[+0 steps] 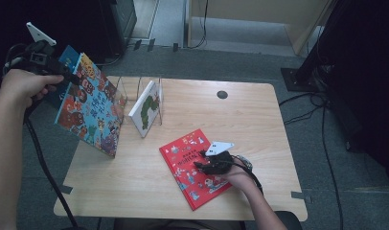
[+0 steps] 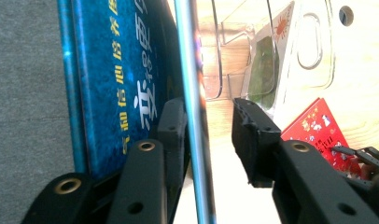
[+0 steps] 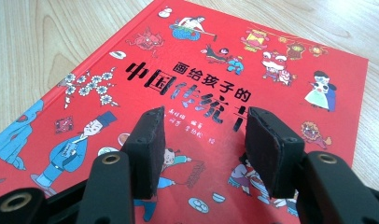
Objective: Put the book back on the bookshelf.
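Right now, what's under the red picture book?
The flat red picture book lies on the light wooden table, so wood is beneath it. Its cover hides anything thin tucked underneath. The right claw rests above it, open.

The table (image 1: 259, 115) at the frame's centre is pale wood with visible grain and a smooth, satin face. On it, the red book (image 3: 187, 84) has a glossy printed cover that catches light. The blue book (image 2: 127, 70), at the left of the left gripper view, shows a shiny laminated cover with a bright edge. The rack (image 2: 313, 46) is clear, smooth plastic. The floor (image 1: 221, 62) at the frame's top looks like matt grey carpet.
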A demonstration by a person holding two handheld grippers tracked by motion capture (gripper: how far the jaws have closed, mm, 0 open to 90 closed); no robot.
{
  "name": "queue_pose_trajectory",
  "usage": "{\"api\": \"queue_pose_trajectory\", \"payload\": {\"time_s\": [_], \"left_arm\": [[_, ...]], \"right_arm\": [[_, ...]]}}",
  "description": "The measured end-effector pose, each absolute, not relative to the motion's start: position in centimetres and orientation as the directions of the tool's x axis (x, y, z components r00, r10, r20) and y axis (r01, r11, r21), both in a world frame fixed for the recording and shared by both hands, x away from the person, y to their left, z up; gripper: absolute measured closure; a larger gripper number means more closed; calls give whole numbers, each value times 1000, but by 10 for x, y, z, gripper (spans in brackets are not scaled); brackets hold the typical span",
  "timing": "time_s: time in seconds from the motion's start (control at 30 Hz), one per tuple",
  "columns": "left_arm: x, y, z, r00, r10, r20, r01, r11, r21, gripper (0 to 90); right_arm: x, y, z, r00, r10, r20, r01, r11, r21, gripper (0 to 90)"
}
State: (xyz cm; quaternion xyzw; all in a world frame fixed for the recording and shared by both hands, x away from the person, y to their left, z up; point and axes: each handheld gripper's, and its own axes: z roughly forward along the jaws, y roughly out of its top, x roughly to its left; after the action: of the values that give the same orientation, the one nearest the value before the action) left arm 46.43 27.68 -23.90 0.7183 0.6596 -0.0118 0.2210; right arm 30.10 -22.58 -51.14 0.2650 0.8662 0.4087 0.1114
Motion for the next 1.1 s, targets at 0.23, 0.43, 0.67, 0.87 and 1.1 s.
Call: {"api": "queue_pose_trajectory", "payload": {"time_s": [0.23, 0.43, 0.67, 0.87, 1.1], "left_arm": [[453, 287, -222, 145, 924, -353, 943, -21, 332, 640], [447, 284, -221, 193, 915, -355, 929, -54, 366, 575], [437, 270, -237, 209, 906, -367, 927, -64, 370, 567], [426, 249, -253, 256, 890, -378, 926, -113, 361, 548], [415, 241, -270, 265, 884, -384, 917, -108, 383, 546]], "right_arm": [[301, -226, -511, -834, 552, 24, 370, 524, 767, 475], [301, -226, -511, -838, 546, 26, 367, 527, 767, 462], [301, -226, -511, -837, 547, 24, 367, 529, 765, 441], [302, -226, -511, -837, 547, 27, 370, 530, 763, 434], [303, -226, -511, -835, 549, 26, 372, 530, 763, 416]]}}
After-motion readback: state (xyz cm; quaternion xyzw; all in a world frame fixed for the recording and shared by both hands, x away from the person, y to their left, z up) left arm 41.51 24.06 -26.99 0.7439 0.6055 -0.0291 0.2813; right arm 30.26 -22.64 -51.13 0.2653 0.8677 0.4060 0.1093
